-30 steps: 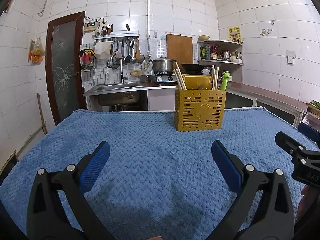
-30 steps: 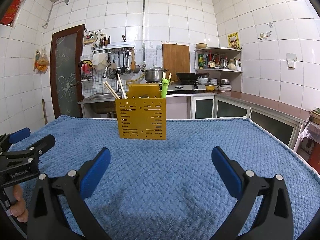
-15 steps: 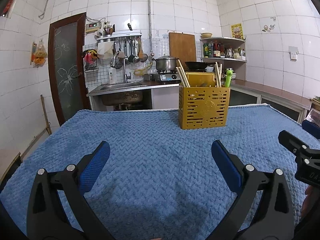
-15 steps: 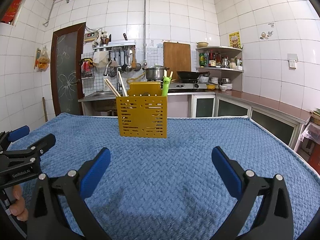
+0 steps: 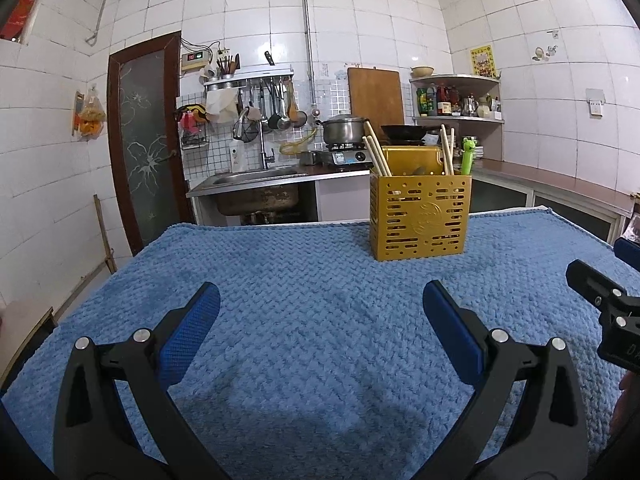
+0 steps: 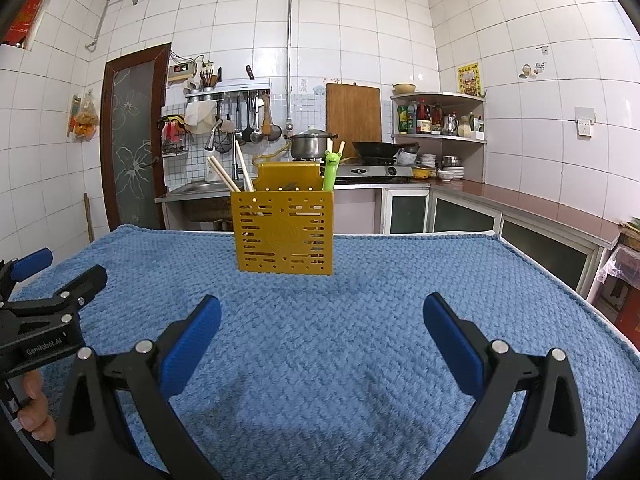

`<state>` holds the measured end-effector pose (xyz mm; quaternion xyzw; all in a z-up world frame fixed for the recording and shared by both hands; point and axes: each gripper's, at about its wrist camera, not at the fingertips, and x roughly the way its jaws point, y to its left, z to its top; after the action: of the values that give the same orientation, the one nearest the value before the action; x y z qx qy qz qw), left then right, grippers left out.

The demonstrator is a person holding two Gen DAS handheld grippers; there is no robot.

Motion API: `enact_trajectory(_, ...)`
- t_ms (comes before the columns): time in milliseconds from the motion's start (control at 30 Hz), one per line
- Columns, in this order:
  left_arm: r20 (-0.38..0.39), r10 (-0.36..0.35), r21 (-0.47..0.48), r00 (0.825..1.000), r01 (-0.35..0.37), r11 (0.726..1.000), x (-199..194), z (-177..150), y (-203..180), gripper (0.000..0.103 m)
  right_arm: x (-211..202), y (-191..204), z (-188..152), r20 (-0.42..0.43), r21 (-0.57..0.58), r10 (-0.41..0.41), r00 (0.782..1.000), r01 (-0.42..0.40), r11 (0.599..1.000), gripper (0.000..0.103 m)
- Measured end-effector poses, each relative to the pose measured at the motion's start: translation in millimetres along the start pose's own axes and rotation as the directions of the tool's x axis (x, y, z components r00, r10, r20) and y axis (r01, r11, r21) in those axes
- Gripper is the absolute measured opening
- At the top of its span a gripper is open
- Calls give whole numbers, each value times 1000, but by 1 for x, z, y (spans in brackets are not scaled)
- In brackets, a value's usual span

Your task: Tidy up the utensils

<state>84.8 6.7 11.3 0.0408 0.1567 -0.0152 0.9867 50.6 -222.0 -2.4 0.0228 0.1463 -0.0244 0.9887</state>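
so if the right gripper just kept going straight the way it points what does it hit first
Probably the yellow utensil holder. The right gripper is open over the blue cloth, nothing between, and the holder stands slightly left of its centre line, so it may only clip it.

The yellow holder (image 6: 285,232) hides the lower ends of the chopsticks (image 6: 224,176) and green utensil (image 6: 330,170); its compartments cannot be told.

One yellow utensil holder (image 5: 419,217), four chopsticks (image 5: 375,155), one green frog-topped utensil (image 6: 330,169)
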Motion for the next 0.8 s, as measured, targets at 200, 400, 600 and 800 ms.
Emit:
enact_trajectory(200, -5, -3, 3, 1000, 3, 1000, 0, 0, 0, 98, 0, -1, 0, 0, -1, 0, 1000, 0, 1000, 99)
enact_trajectory(400, -7, -3, 7, 1000, 3, 1000, 0, 0, 1, 98, 0, -1, 0, 0, -1, 0, 1000, 0, 1000, 99)
enact_trajectory(600, -6, -3, 9, 1000, 3, 1000, 0, -1, 1, 98, 0, -1, 0, 0, -1, 1, 1000, -1, 1000, 99)
enact_trajectory(800, -7, -2, 5, 1000, 2, 1000, 0, 0, 1, 98, 0, -1, 0, -2, -1, 1, 1000, -1, 1000, 99)
